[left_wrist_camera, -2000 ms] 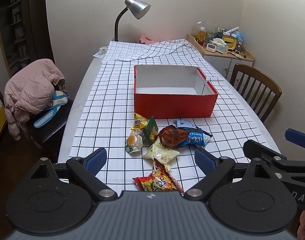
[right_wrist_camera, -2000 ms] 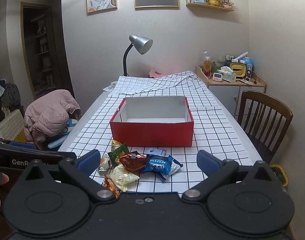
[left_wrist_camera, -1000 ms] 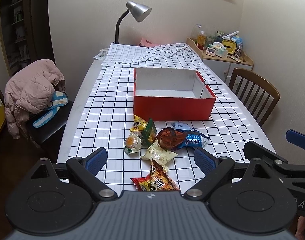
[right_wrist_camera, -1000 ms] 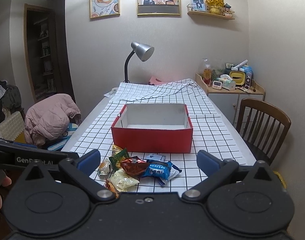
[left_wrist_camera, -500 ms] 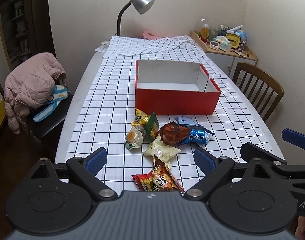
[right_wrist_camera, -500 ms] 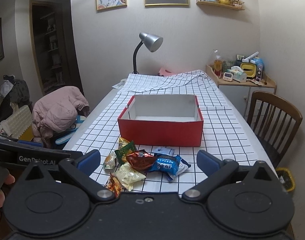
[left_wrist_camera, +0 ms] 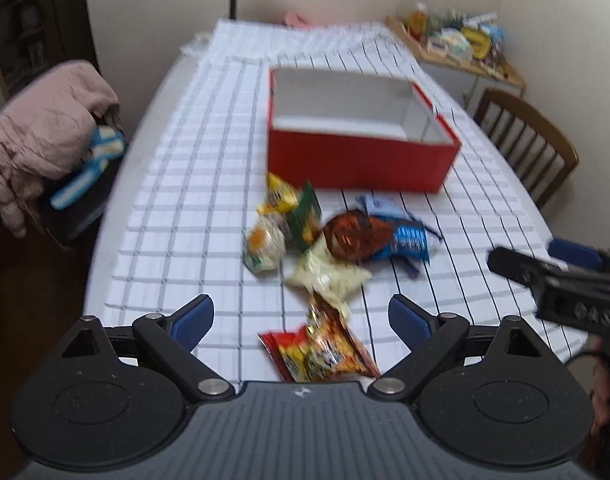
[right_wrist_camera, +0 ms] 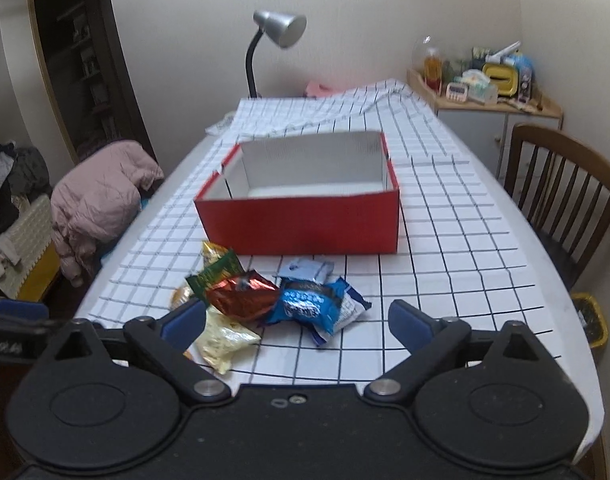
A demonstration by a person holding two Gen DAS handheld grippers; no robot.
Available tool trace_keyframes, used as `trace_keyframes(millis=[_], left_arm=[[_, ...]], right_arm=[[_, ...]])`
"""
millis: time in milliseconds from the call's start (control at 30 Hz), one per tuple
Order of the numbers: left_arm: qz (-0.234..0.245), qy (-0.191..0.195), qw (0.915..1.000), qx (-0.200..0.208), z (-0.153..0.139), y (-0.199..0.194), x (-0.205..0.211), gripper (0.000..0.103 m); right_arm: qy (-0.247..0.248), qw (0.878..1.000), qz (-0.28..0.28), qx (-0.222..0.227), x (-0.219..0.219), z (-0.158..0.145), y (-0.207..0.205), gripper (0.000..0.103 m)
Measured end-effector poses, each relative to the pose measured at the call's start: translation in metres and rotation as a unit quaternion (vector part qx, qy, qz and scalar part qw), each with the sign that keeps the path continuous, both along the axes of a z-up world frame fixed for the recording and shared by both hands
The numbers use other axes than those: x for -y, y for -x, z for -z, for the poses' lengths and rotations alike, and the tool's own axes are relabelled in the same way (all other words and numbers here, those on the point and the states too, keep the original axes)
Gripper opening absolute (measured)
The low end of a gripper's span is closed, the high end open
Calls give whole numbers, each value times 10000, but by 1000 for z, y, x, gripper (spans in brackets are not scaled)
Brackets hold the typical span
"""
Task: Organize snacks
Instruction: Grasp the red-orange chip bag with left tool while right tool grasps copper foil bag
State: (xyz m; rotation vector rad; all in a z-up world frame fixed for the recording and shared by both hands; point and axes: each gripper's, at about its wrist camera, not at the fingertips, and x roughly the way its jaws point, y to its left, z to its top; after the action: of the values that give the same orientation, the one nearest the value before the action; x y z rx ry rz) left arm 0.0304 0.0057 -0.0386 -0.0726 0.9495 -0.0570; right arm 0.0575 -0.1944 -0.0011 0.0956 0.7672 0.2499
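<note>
**Two grippers poised over a heap of snacks**

Both tools hang above the near end of a table spread with a grid-checked cloth (right_wrist_camera: 445,240). The left gripper (left_wrist_camera: 301,316) has its blue-padded jaws wide apart with nothing between them; a red and yellow snack packet (left_wrist_camera: 317,354) lies on the cloth just below the gap. The right gripper (right_wrist_camera: 297,320) also stands wide, its jaws closing slightly, the pads pressing on nothing, with a blue packet (right_wrist_camera: 313,304) and a shiny red-brown packet (right_wrist_camera: 241,294) on the table beyond them.

The snacks sit in a loose pile near the tools: a pale yellow bag (left_wrist_camera: 329,274), a green packet (left_wrist_camera: 305,216), a yellow packet (left_wrist_camera: 279,196) and a round wrapped snack with an orange spot (left_wrist_camera: 263,242). Just beyond the pile stands an open red box (right_wrist_camera: 305,220) with a white interior.

The left view alone shows the red and yellow packet in full, and the right gripper's dark body at its right edge. The right view alone takes in a grey desk lamp (right_wrist_camera: 281,28) at the far end, a cluttered side cabinet (right_wrist_camera: 485,92), and the whole wooden chair (right_wrist_camera: 565,192) on the right. A pink jacket (left_wrist_camera: 49,124) lies over a seat on the left in both views, which are blurred.
</note>
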Motion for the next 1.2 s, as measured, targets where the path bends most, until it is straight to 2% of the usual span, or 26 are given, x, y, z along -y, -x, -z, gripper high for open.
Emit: trace_keyframes(millis=[100, 233, 500, 633, 800, 967, 1100, 1200], left_arm=[[195, -30, 9996, -195, 14, -3, 8, 95], [457, -39, 9987, -240, 28, -7, 17, 95], [519, 279, 9958, -699, 56, -18, 16, 95], [615, 153, 9933, -965, 71, -23, 24, 95], [738, -121, 9915, -1061, 86, -27, 33, 95], [782, -312, 9910, -1045, 100, -31, 38, 95], [654, -181, 9911, -1146, 112, -36, 31, 94], [513, -43, 9927, -1089, 114, -37, 24, 91]], right_arm=[[-61, 9995, -210, -226, 1, 11, -15, 93], [-2, 9974, -664, -265, -7, 19, -38, 93], [349, 9833, -1771, -245, -50, 41, -73, 92], [692, 9741, -2141, -209, -70, 54, -84, 93], [1079, 9650, -2378, -223, -88, 74, -98, 93], [1224, 9596, -2515, -317, -98, 90, -110, 92], [1389, 9533, -2660, -350, -103, 101, -112, 85], [1318, 9545, -2653, -335, -101, 101, -115, 79]])
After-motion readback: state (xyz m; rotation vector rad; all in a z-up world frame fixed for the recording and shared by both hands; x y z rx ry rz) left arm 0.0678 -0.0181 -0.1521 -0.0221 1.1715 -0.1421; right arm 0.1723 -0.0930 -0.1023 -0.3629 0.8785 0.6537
